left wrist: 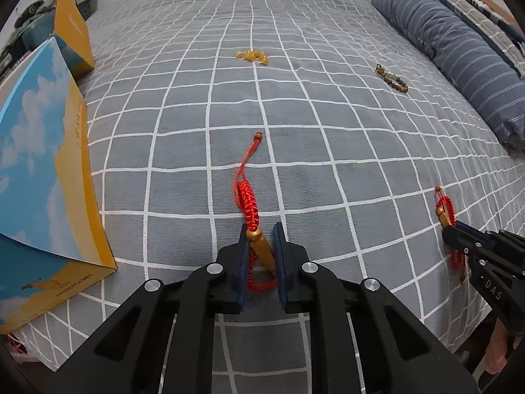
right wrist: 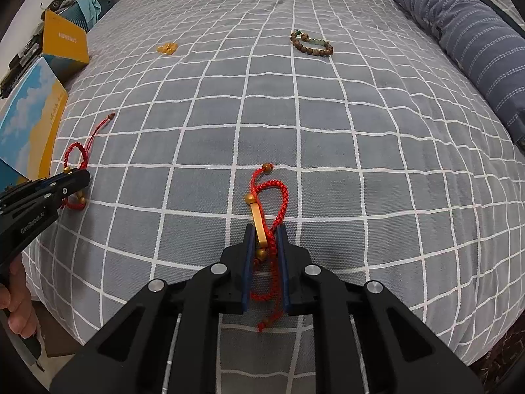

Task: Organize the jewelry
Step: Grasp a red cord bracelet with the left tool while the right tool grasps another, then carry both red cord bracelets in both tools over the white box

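A home bedroom: a bed [left wrist: 295, 105] under a grey checked cover, a striped blue pillow [left wrist: 452, 52] along its right edge, cluttered belongings [right wrist: 78, 3] beyond its far left corner.

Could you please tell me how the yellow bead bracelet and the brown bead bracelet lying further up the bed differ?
The yellow bead bracelet has glossy amber-yellow beads, while the brown bead bracelet has dull wood-brown beads with a few green ones. The yellow one lies bunched in a small heap; the brown one is spread out as an open loop. The yellow one is nearer the boxes, the brown one nearer the striped pillow. Both rest untouched on the checked bedspread.
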A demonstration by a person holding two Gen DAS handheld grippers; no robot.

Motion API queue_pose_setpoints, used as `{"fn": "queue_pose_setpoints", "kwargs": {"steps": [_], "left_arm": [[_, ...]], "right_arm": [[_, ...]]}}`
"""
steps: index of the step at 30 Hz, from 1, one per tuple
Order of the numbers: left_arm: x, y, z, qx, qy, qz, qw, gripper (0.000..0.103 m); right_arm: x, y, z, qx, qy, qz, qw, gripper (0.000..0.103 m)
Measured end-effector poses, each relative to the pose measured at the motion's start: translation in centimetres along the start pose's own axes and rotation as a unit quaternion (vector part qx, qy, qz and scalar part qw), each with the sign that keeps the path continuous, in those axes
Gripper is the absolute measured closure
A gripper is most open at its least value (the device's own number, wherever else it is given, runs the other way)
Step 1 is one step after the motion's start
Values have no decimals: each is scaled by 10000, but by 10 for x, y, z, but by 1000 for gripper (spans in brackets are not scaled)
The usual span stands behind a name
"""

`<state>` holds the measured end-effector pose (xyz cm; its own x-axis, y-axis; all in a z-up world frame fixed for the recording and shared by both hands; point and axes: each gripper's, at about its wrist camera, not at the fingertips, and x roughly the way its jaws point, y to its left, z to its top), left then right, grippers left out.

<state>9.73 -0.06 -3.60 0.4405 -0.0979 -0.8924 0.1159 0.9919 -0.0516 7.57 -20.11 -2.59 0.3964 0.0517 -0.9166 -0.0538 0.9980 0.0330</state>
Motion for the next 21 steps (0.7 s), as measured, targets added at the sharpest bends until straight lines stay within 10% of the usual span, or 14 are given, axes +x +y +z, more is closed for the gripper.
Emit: {"fn": "queue_pose_setpoints", "kwargs": {"steps": [21], "left_arm": [[-18,1,9,36,-128,0,9999,90]], "right_arm": [[-16,-3,7,113,-212,18,9997,91]]}}
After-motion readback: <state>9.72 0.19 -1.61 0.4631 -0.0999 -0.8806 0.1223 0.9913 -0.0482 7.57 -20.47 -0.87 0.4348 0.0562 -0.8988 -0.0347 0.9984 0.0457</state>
